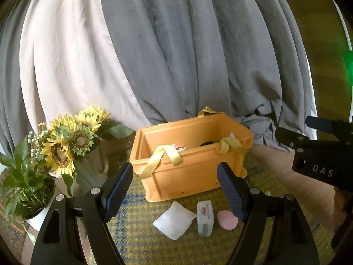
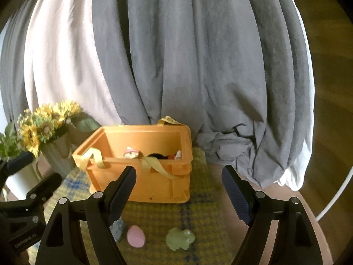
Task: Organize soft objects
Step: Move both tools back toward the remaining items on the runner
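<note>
An orange plastic crate [image 1: 194,172] with yellow ribbon handles stands on a yellow-and-blue checked mat; it also shows in the right wrist view [image 2: 141,183] with several small soft items inside. In front of it lie a white pad [image 1: 174,219], a pale tissue pack [image 1: 205,217] and a pink egg-shaped sponge [image 1: 227,219]. The right wrist view shows the pink sponge [image 2: 135,235] and a pale green soft toy [image 2: 179,238]. My left gripper [image 1: 175,176] is open and empty above these items. My right gripper [image 2: 178,178] is open and empty above the toy.
A vase of sunflowers [image 1: 72,141] and a potted green plant [image 1: 22,187] stand left of the crate. Grey and white curtains [image 1: 176,55] hang behind. The right gripper's body [image 1: 320,154] shows at the right edge. Bare wooden tabletop [image 2: 313,216] lies right of the mat.
</note>
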Action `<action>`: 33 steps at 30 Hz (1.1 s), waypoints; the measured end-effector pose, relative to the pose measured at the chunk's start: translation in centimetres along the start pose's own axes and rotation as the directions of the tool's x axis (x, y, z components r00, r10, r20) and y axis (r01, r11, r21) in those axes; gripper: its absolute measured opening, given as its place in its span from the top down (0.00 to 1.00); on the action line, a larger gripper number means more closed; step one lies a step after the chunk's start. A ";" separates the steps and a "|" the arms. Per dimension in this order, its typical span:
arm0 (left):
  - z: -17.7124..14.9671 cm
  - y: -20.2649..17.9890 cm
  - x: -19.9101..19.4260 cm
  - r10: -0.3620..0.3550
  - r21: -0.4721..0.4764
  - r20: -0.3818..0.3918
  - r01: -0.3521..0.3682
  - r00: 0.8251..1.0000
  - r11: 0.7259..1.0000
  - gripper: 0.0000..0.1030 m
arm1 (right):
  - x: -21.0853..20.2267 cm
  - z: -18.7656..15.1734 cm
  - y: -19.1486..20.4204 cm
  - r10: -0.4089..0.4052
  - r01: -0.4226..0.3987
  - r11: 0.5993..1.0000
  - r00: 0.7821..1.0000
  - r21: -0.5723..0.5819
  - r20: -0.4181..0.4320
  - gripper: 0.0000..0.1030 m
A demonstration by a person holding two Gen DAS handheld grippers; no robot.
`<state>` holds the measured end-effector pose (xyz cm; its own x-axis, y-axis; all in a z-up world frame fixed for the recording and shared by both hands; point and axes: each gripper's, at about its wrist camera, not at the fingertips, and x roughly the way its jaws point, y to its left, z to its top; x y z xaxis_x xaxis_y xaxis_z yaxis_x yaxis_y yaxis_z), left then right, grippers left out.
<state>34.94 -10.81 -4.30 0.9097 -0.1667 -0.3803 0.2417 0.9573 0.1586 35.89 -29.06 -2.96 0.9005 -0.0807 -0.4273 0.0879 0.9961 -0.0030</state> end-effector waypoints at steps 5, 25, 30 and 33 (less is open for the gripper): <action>-1.2 -0.9 0.1 -0.011 0.026 -0.023 0.011 1.000 1.000 0.24 | -0.2 -0.9 -0.2 0.003 -0.003 1.000 1.000 -0.009 -0.006 0.19; -4.8 -3.0 3.6 -0.045 0.070 -0.172 0.058 0.984 0.996 0.26 | 3.3 -5.5 -0.9 0.023 -0.021 1.000 0.986 0.013 -0.164 0.18; -5.7 -3.3 4.9 -0.050 0.071 -0.213 0.067 0.976 0.995 0.26 | 4.8 -6.8 -1.0 0.035 -0.030 0.999 0.975 0.026 -0.220 0.18; -6.3 -3.5 5.7 -0.055 0.068 -0.242 0.074 0.969 0.995 0.27 | 5.7 -7.6 -1.1 0.042 -0.035 0.999 0.965 0.030 -0.257 0.18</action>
<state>37.14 -13.59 -12.72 0.7860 -0.1572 -0.5980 0.3305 0.9242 0.1914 37.68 -30.33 -12.30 0.7634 -0.0274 -0.6454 0.0691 0.9968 0.0395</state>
